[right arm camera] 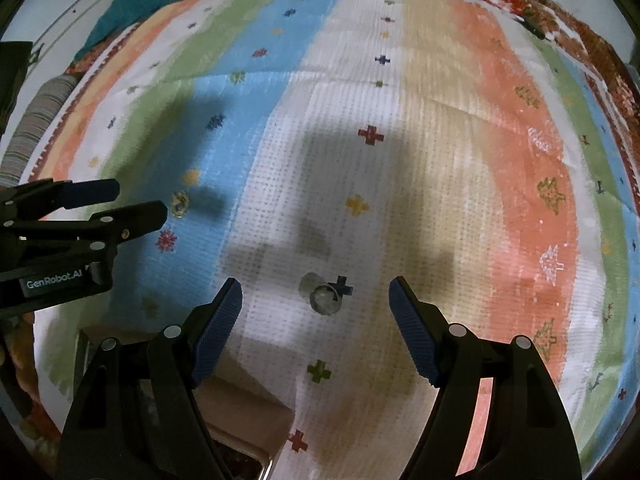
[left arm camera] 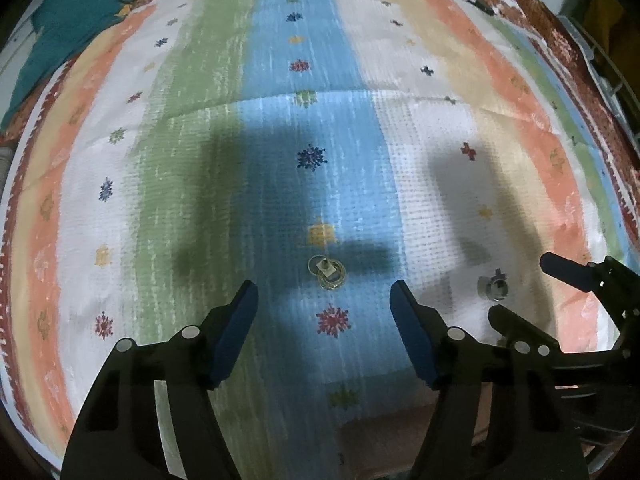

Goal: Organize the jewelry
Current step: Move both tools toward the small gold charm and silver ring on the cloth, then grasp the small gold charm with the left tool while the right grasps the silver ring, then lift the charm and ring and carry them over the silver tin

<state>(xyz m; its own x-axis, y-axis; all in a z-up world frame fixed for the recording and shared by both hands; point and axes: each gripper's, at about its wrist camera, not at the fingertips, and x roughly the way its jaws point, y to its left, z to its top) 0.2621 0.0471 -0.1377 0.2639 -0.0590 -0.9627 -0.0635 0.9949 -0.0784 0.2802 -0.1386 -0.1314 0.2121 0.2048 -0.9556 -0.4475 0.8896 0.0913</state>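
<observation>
A small cluster of thin metal rings with a white tag lies on the blue stripe of the cloth, just ahead of my open, empty left gripper. It shows small in the right wrist view, beside the left gripper. A silver ring lies on the white stripe between and just ahead of the tips of my open, empty right gripper. In the left wrist view this ring sits between the right gripper's fingers.
A striped cloth with small embroidered motifs covers the surface. A teal cloth lies at the far left. A brown box with a shiny rim sits below the right gripper, near the front edge. A patterned red border rings the cloth.
</observation>
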